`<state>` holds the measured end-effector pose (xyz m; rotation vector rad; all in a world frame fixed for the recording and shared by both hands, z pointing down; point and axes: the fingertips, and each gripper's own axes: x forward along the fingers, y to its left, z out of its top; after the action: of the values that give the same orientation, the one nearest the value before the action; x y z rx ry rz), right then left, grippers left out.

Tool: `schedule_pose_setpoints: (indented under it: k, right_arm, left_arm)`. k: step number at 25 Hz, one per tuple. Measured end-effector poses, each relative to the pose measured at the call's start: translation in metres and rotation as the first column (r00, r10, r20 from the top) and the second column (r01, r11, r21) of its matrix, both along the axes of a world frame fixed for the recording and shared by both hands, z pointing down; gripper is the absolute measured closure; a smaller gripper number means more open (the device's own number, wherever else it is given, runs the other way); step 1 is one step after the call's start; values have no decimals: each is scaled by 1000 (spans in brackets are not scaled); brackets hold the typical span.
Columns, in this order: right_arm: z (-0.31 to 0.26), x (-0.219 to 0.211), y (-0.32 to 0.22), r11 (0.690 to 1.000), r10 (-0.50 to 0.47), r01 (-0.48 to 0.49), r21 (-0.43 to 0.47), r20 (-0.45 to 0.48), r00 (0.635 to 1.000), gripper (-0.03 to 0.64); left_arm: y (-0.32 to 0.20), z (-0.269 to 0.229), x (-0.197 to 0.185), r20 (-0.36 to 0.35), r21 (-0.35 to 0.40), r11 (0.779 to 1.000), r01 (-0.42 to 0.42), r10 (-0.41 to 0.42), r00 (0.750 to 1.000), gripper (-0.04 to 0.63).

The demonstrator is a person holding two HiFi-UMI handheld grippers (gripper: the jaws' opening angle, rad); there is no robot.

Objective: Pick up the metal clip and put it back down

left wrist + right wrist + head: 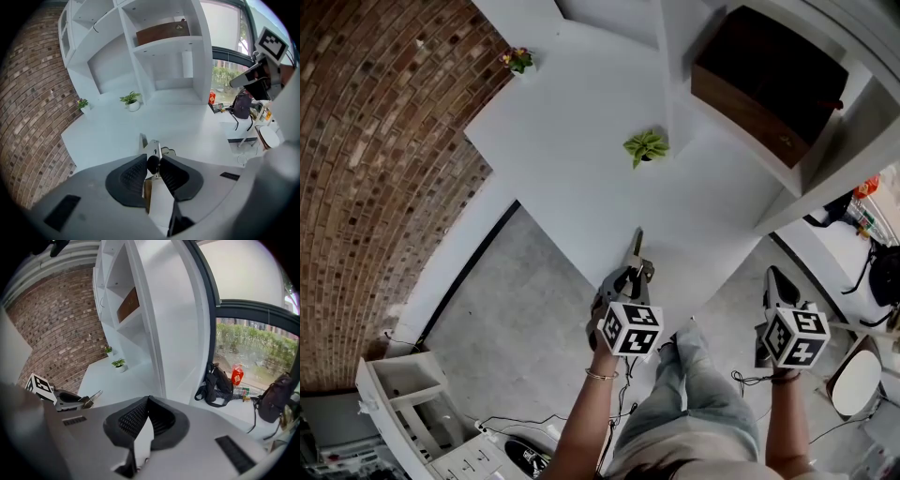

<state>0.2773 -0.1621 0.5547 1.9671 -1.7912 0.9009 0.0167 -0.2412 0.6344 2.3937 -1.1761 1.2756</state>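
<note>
The metal clip is a silver spring clip with a black pivot. It juts forward from my left gripper over the near edge of the white table. In the left gripper view the clip sits between the two black pads, which press on its black round part, so the left gripper is shut on it. My right gripper hangs off the table's right side over the floor. Its pads meet with nothing between them. The right gripper view also shows the left gripper with the clip at its tip.
A small green potted plant stands mid-table, and a flower pot sits at the far corner. A dark wooden box rests on the white shelf unit. A black backpack and a red bottle lie on the floor by the window.
</note>
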Motion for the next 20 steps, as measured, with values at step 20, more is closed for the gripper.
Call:
schedule_pose_setpoints:
  k: [20]
  right_arm:
    - [1, 4, -6, 1000, -5, 5, 6, 8, 1000, 615]
  left_arm:
    - [10, 6, 15, -166, -174, 984, -38, 9, 986, 445]
